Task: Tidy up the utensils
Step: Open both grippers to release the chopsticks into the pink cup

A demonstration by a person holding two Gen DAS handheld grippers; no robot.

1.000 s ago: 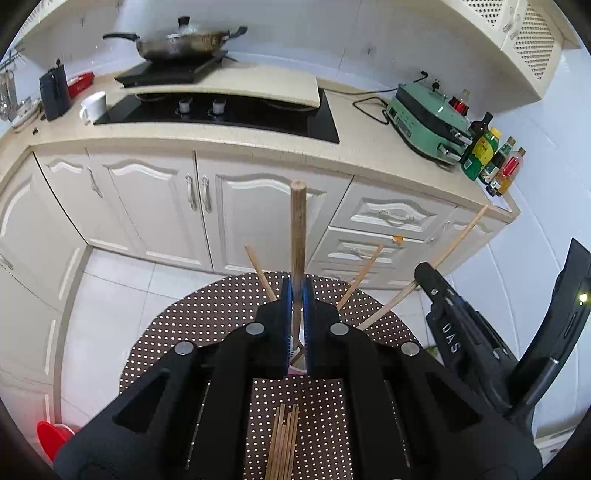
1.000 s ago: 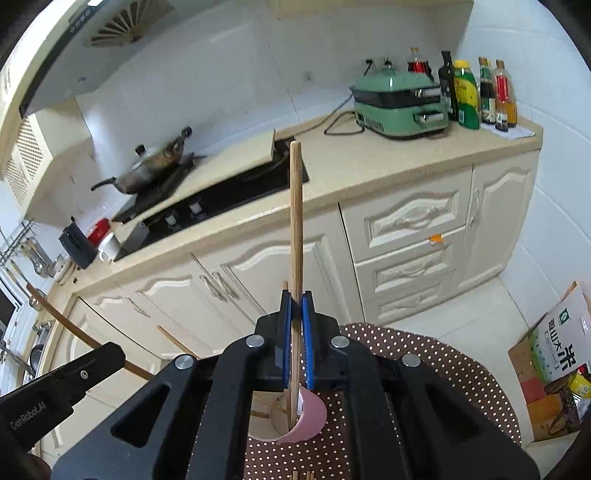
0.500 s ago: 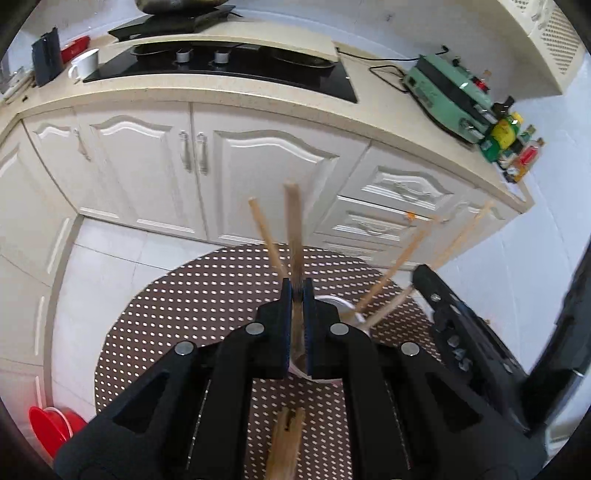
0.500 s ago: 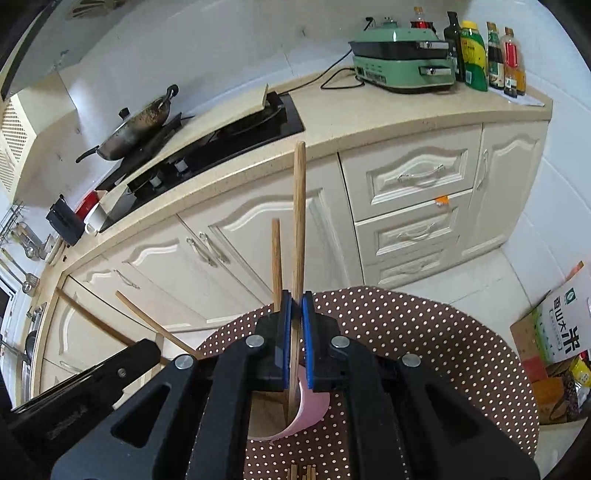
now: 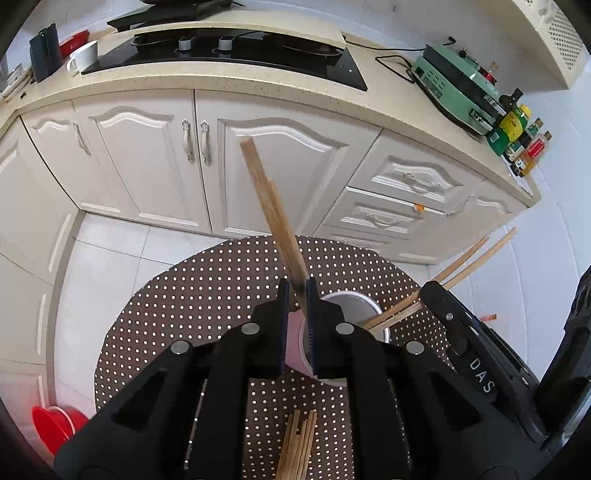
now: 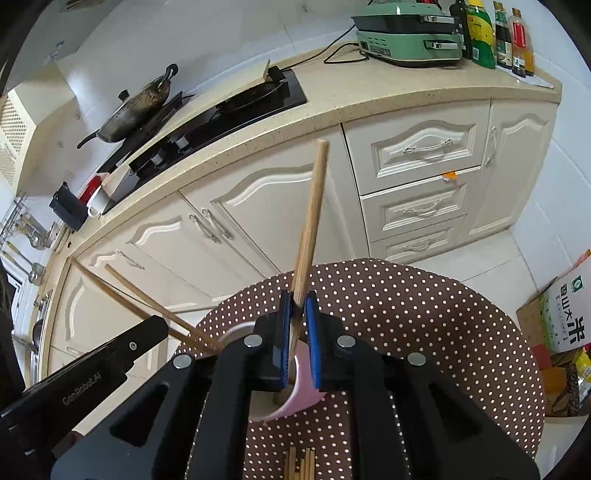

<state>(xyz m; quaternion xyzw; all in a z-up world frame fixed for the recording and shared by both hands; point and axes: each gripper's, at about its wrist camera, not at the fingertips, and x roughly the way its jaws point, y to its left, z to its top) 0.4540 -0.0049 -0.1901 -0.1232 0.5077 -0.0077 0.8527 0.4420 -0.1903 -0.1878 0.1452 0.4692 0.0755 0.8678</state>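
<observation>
Left gripper jaws opening around pale wooden chopsticks – tips in pink cylindrical cup mid brown polka-dot round table, right gripper jaws opening around wooden chopstick, loose chopstick pile at near edge – far rim bare.

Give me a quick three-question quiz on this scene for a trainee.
1. What does the standing chopstick stand in? A) cup B) pan C) drawer
2. True or false: loose chopsticks lie on the dotted table.
3. Fill in: the green appliance sits on the ____.

Key: 1 A; 2 true; 3 counter.
</observation>
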